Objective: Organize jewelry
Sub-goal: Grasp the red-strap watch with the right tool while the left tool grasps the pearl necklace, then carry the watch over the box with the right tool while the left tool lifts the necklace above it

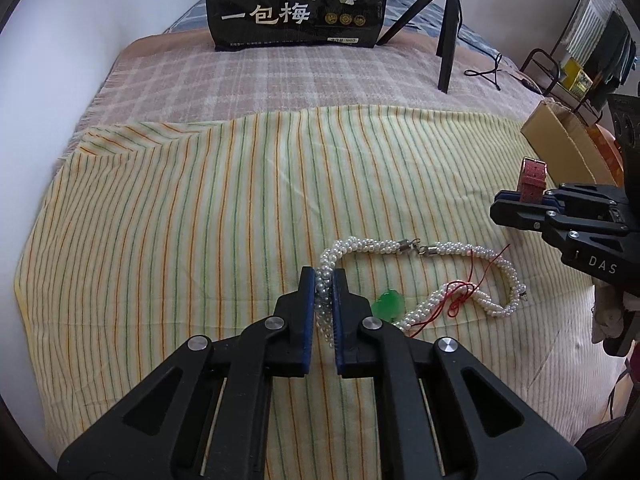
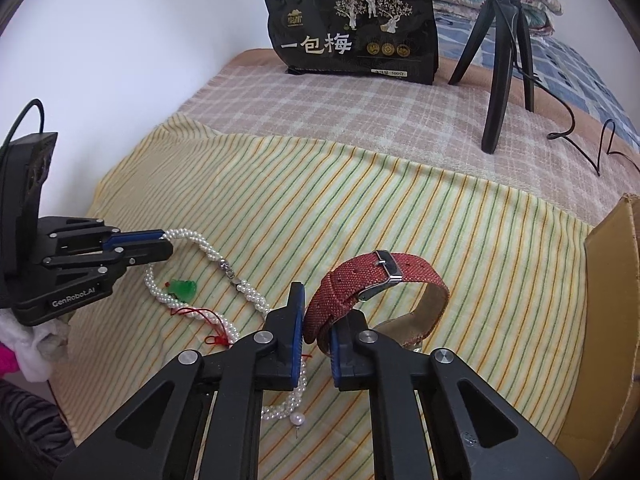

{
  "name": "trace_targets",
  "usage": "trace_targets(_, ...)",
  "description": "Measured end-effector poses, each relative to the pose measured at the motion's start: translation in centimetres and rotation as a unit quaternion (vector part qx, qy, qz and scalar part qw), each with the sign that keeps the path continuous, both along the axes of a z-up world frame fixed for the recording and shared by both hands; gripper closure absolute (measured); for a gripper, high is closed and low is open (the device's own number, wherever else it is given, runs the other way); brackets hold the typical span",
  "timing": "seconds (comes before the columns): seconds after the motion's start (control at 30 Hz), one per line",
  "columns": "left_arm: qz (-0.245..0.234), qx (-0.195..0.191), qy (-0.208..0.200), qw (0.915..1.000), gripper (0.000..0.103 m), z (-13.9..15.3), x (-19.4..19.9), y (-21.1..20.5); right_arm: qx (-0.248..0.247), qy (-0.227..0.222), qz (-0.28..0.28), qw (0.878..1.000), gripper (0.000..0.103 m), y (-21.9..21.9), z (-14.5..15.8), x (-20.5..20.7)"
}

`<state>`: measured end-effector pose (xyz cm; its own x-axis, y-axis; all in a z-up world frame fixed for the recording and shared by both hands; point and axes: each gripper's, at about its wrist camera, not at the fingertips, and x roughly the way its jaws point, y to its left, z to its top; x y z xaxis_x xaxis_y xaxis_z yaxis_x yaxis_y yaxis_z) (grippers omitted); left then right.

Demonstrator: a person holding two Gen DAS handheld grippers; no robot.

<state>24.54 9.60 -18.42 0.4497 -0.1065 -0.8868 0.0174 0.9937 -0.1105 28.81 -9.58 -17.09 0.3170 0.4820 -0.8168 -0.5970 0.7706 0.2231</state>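
Note:
A white pearl necklace [image 1: 376, 246] lies looped on the yellow striped cloth [image 1: 180, 220], with a green pendant [image 1: 387, 304] on a red cord [image 1: 456, 300] inside the loop. My left gripper [image 1: 323, 276] is shut on the necklace's left strand. At the right edge of this view, my right gripper [image 1: 520, 200] is shut on a red woven watch strap [image 1: 533, 178]. In the right wrist view, my right gripper [image 2: 318, 320] pinches the strap [image 2: 360, 284] near its buckle, and the strap arches above the cloth. The left gripper [image 2: 166, 242] holds the necklace [image 2: 208, 254] beside the pendant [image 2: 183, 288].
An open cardboard box [image 2: 612, 280] stands at the cloth's right edge. At the back of the checked blanket are a black snack bag [image 2: 356, 28] and a black tripod [image 2: 500, 80] with a trailing cable. A white wall runs along the left.

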Motion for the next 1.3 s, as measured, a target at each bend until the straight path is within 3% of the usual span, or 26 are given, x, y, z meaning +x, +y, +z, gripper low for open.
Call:
trace_targets(0.53, -0.035, -0.027, -0.052, 0.9977, 0.097, 6.1, -2.7, -3.6, 0.007, -0.026, -0.005, 1.000, 0.094, -2.5, 3.3, -3.0)
trace_targets(1.3, -0.056, -0.059, -0.113, 0.9903, 0.097, 13.9, -5.2, -8.3, 0.025, -0.057, -0.027, 0.998, 0.094, -9.5, 8.6, -8.9)
